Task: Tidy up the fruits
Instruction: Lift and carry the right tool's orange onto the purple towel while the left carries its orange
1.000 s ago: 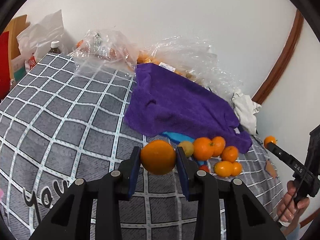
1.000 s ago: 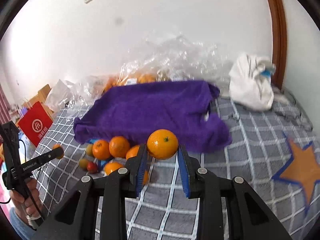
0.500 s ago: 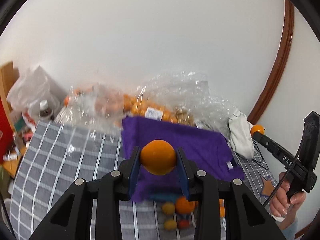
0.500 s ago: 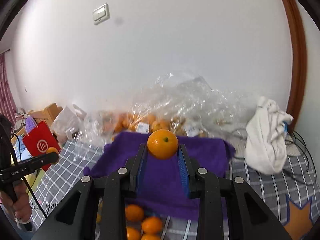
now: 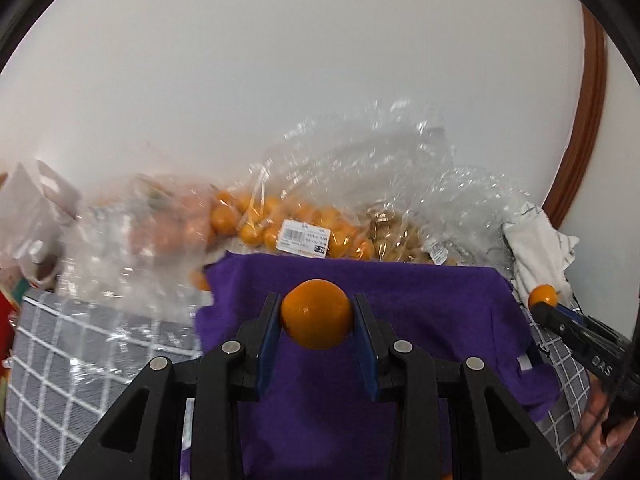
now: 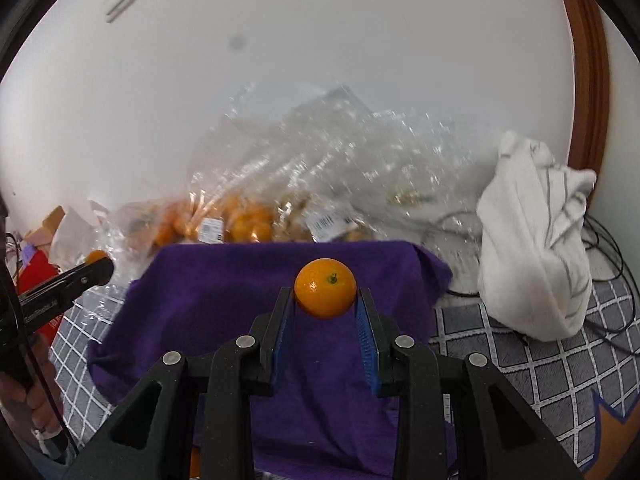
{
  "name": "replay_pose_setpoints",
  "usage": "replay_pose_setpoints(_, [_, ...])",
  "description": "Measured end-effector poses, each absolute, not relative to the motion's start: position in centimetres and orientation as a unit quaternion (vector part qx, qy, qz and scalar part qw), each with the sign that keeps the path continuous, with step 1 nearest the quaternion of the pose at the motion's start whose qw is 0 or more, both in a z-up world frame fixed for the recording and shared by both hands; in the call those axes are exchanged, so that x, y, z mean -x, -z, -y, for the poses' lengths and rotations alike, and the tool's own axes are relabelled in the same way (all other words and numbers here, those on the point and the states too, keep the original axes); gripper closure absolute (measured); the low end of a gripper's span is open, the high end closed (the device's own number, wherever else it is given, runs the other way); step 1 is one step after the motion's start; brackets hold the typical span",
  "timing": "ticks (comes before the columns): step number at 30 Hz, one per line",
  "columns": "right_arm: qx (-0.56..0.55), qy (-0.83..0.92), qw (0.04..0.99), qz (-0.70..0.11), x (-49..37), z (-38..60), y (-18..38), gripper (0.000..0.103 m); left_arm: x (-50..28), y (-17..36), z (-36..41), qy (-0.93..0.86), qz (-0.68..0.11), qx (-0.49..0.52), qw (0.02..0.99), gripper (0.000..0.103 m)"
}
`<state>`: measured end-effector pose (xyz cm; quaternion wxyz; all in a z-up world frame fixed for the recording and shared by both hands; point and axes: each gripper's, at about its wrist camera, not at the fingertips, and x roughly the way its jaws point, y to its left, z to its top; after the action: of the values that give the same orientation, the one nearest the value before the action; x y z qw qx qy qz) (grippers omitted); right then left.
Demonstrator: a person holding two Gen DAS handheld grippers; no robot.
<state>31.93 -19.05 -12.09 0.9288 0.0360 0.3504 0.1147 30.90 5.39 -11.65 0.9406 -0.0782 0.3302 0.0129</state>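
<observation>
An orange (image 5: 316, 314) clamped between left fingers (image 5: 267, 328), another orange (image 6: 325, 293) between right fingers (image 6: 283, 322).

Two oranges (image 5: 316, 314) (image 6: 325, 293) (each clamped) above purple towel (image 5: 432, 304)

black plastic gripper (image 5: 316, 322) frames, silver screws, blue ribbed pads (image 6: 365, 350), white lettering

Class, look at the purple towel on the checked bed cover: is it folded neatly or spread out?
Spread out. The purple towel lies open and loosely rumpled across the grey checked cover, its edges uneven, with no neat folds showing.
</observation>
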Motion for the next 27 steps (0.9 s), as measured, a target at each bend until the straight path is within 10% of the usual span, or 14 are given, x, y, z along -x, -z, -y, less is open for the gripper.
replay_pose_setpoints(27, [0.002,-0.108,0.898,-0.426,-34.5,17.5,18.2,0.072,-35.0,17.3,-5.4,-0.041,-0.436,0.020,0.899,0.070])
